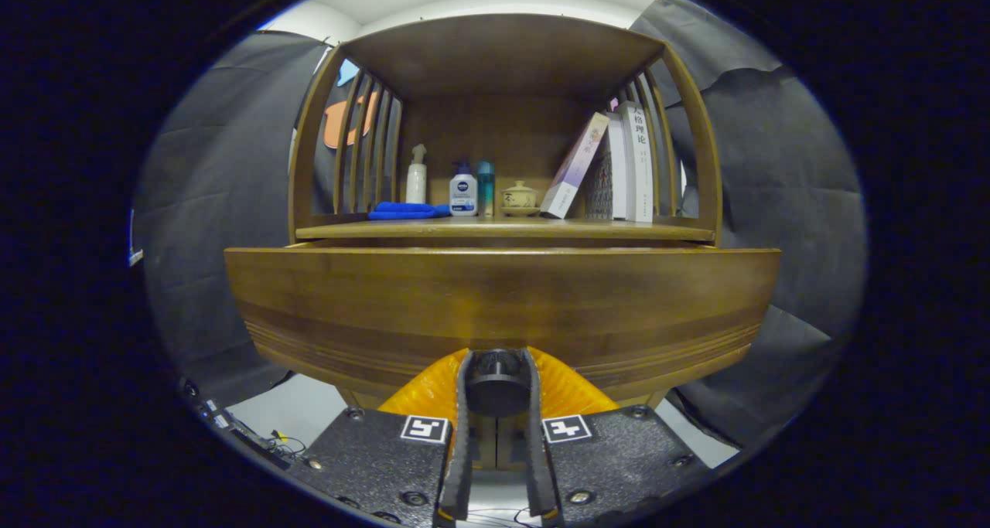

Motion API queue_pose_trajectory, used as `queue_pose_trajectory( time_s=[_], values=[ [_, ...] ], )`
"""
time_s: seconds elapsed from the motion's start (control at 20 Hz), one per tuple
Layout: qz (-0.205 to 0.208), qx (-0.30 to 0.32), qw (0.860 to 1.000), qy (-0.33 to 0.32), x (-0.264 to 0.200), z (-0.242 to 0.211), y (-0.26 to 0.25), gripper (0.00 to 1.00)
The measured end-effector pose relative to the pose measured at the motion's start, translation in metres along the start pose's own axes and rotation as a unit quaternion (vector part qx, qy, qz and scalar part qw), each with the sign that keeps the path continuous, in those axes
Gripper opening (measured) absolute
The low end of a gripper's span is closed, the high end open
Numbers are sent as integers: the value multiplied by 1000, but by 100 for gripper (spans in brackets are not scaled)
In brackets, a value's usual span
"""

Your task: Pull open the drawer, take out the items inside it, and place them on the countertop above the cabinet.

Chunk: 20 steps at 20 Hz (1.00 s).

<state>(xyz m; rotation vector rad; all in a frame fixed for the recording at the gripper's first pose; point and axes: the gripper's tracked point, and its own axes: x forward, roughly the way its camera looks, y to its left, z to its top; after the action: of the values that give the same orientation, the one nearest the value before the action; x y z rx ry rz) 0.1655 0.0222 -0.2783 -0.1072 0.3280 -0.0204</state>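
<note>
Between my fingers, pressed from both sides, sits the round dark knob [497, 383] of the drawer [501, 304], so my gripper [497, 393] is clenched on it. Straight ahead of the knob the drawer front runs wide from side to side, standing proud of the cabinet; its inside is hidden from me. Above the drawer, the countertop [506, 229] carries a blue cloth [407, 211], bottles [463, 192], a small pot [518, 197] and leaning books [611, 168]
</note>
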Motion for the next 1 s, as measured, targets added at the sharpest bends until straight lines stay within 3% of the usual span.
queue_pose_trajectory(
  time_s=[1.0],
  values=[
    [54,6,998,25,-104,-39,12,31]
  ],
)
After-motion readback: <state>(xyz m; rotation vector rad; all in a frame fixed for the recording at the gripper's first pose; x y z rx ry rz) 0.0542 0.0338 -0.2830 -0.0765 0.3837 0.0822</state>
